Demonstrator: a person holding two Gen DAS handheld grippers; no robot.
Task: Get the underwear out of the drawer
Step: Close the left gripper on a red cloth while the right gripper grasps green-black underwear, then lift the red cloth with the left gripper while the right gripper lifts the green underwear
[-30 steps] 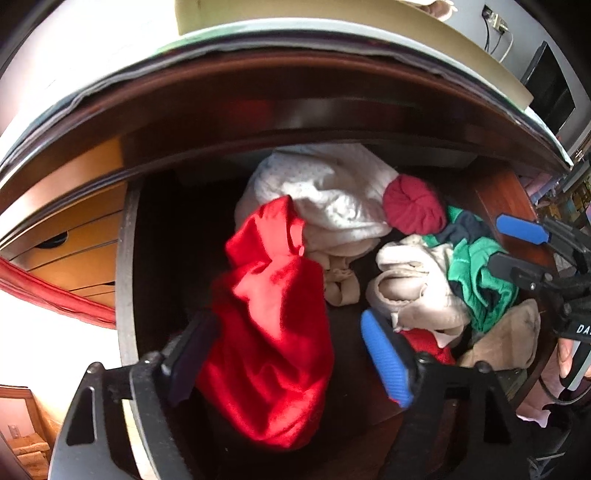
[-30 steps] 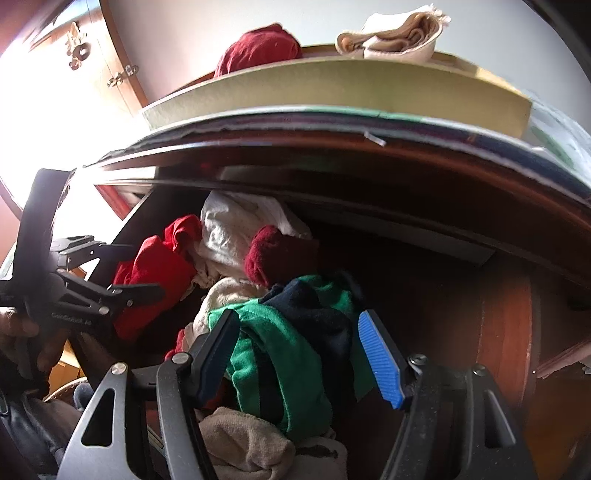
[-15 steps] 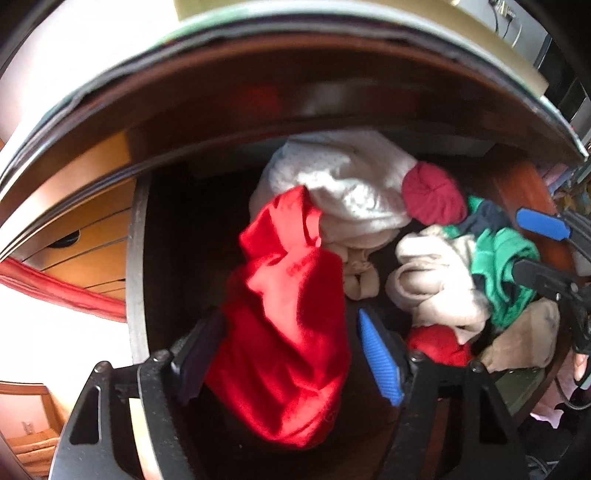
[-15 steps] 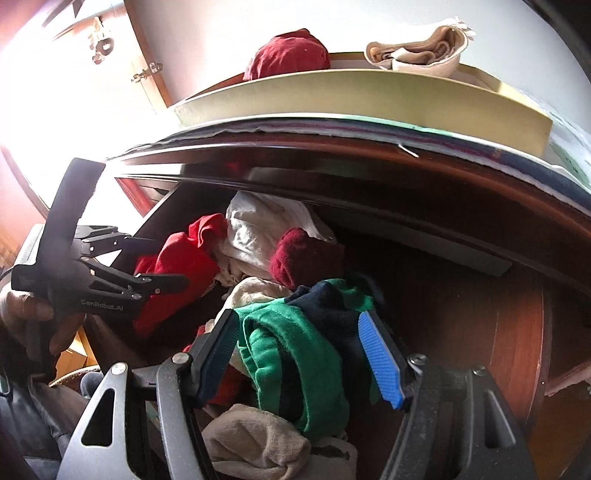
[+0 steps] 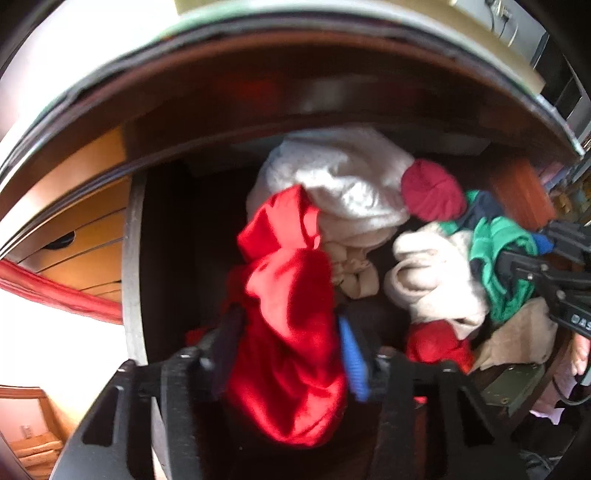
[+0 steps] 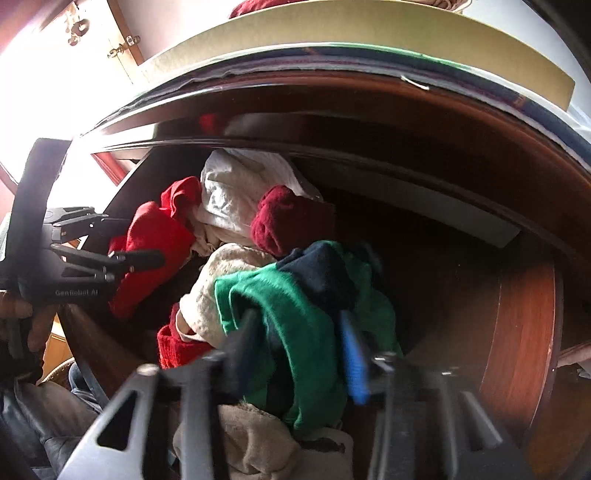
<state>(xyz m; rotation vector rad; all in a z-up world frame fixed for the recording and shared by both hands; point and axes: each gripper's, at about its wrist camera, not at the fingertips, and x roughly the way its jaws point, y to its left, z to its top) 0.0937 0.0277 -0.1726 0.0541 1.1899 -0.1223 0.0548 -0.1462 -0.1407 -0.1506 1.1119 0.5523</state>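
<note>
An open dark wooden drawer (image 5: 133,280) holds a heap of underwear. In the left wrist view my left gripper (image 5: 288,347) is closing around a bright red garment (image 5: 288,302), its fingers pressing on both sides of the cloth. In the right wrist view my right gripper (image 6: 295,347) is closing around a green and navy garment (image 6: 295,306) in the same way. The red garment also shows in the right wrist view (image 6: 155,236), and the green one in the left wrist view (image 5: 498,251).
A white garment (image 5: 343,177), a dark red roll (image 5: 432,188), cream pieces (image 5: 436,273) and a beige cloth (image 6: 251,439) lie in the heap. The dresser top (image 6: 332,92) overhangs the drawer, with a yellowish board (image 6: 332,33) on it. Light wooden drawers (image 5: 85,236) stand at left.
Both grippers have pushed forward into the heap and their jaws have narrowed from wide open onto the red and the green garments.
</note>
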